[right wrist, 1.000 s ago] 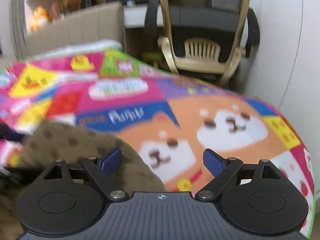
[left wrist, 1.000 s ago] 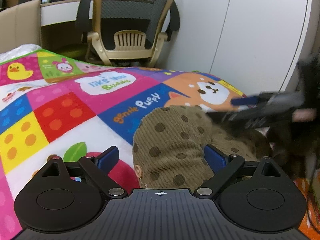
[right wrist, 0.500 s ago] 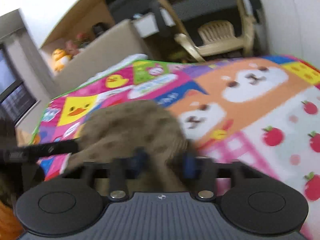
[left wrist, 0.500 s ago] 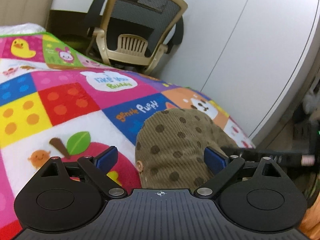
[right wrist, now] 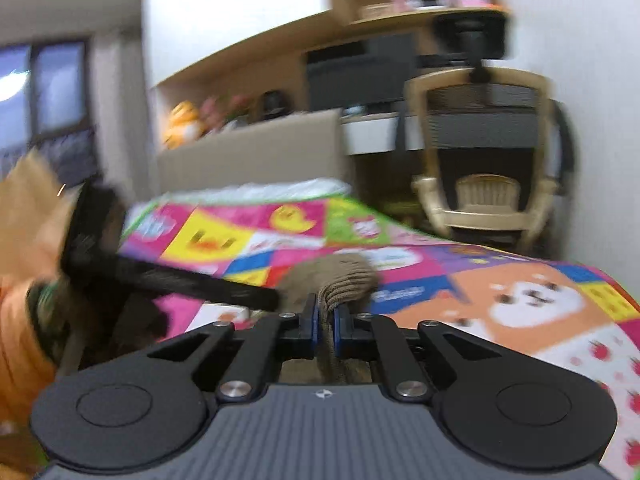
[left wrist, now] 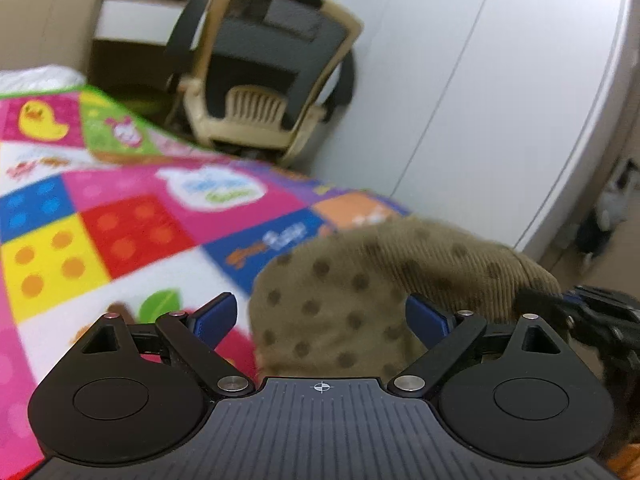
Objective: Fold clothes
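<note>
A brown corduroy garment with dark dots [left wrist: 360,280] lies bunched on the colourful play mat [left wrist: 120,232]. My left gripper [left wrist: 320,316] is open, its blue pads either side of the cloth's near end without pinching it. My right gripper [right wrist: 325,322] is shut on a fold of the same garment [right wrist: 344,276], which rises in a hump just beyond the pads. The right gripper's black body shows at the right edge of the left wrist view [left wrist: 600,316]. The left gripper's arm crosses the right wrist view as a dark blurred bar [right wrist: 172,276].
A beige and black office chair [left wrist: 264,68] stands past the mat's far edge, beside a white wall [left wrist: 480,100]. A cardboard box [right wrist: 248,152] and shelves sit behind the mat. A person's orange sleeve [right wrist: 16,336] is at the left of the right wrist view.
My right gripper went from open beside the garment to shut on a fold of it. The cloth has lifted into a hump. My left gripper stayed open and tilted upward.
</note>
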